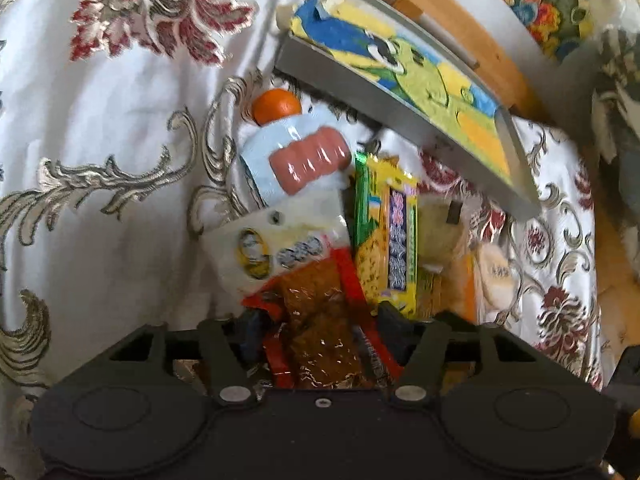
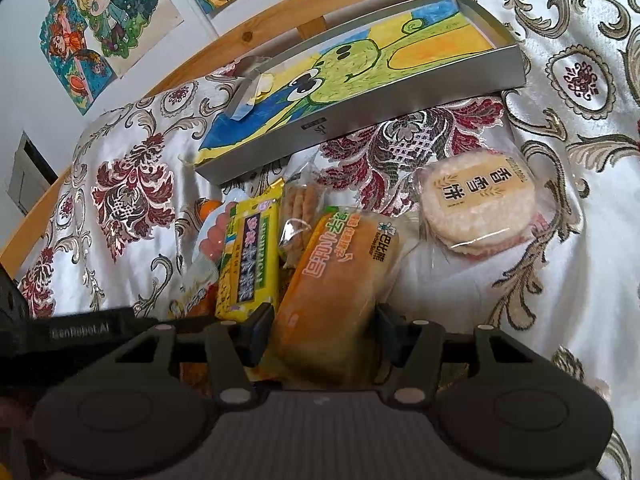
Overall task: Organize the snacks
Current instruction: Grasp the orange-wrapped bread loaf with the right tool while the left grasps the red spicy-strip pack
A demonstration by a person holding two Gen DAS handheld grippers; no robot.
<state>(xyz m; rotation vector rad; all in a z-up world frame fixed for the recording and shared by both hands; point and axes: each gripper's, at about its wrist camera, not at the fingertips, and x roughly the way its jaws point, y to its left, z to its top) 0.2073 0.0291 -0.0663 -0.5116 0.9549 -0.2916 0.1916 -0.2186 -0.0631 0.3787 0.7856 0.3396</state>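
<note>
Left gripper [image 1: 316,344]: your fingers straddle the red-edged packet of brown dried snack [image 1: 320,320] nearest you; they sit close against it, but you cannot tell if it is truly clamped.
Right gripper [image 2: 324,332]: your fingers are set narrow on either side of the orange bread loaf pack [image 2: 340,276], touching its near end.
Snack pile: just beyond, the yellow cracker pack [image 2: 250,256], a clear bag of biscuit sticks [image 2: 300,216], a sausage pack [image 1: 308,164] and an orange-capped bottle [image 1: 276,106] lie heaped on the bedspread [image 2: 120,208].
Rice cake pack [image 2: 478,204]: alone, to the right of the pile.
Tray [image 2: 400,120]: far side, its drawing-lined floor holds no snacks.
Progress: barely begun, by the look of it; every snack is left to place.
In the way: the packs overlap, so lifting one may drag its neighbours.
</note>
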